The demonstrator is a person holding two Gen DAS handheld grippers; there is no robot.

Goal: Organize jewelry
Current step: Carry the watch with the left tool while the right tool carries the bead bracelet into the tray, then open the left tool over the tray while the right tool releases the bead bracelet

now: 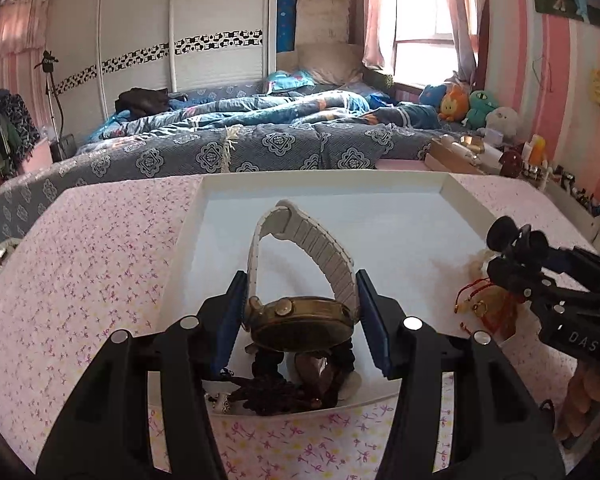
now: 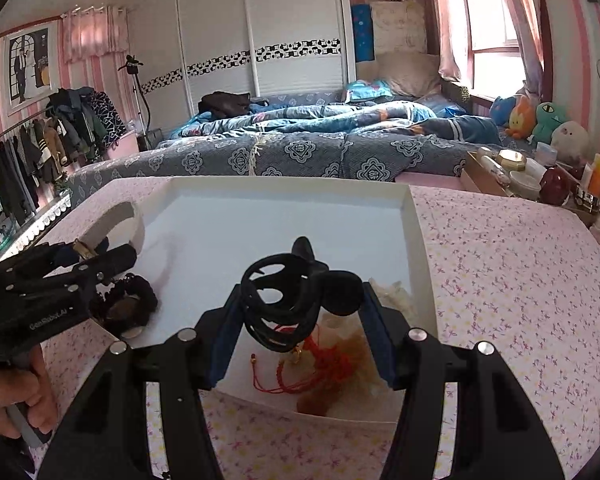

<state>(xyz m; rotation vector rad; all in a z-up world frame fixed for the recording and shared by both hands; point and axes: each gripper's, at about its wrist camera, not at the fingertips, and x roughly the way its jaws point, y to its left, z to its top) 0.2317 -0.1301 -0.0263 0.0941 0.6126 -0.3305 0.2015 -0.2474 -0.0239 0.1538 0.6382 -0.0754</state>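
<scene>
A watch point(image 1: 300, 320) with a bronze case and a white strap sits between the blue pads of my left gripper point(image 1: 300, 312), which is shut on it just above the white tray point(image 1: 188, 240). Dark beaded bracelets point(image 1: 284, 388) lie under it in the tray's near corner. In the right wrist view my right gripper point(image 2: 300, 312) is shut on a bundle of black hair ties point(image 2: 288, 300) above a red knotted cord charm point(image 2: 324, 364) lying in the tray point(image 2: 420, 232). Each gripper shows in the other's view: the right gripper point(image 1: 516, 264) and the left gripper point(image 2: 96, 256).
The tray rests on a table with a pink flowered cloth point(image 1: 80, 280). Behind the table is a bed point(image 1: 260, 136) with blue bedding. Bottles and boxes point(image 2: 520, 176) crowd a shelf at the far right. A hand point(image 2: 16, 396) holds the left gripper's handle.
</scene>
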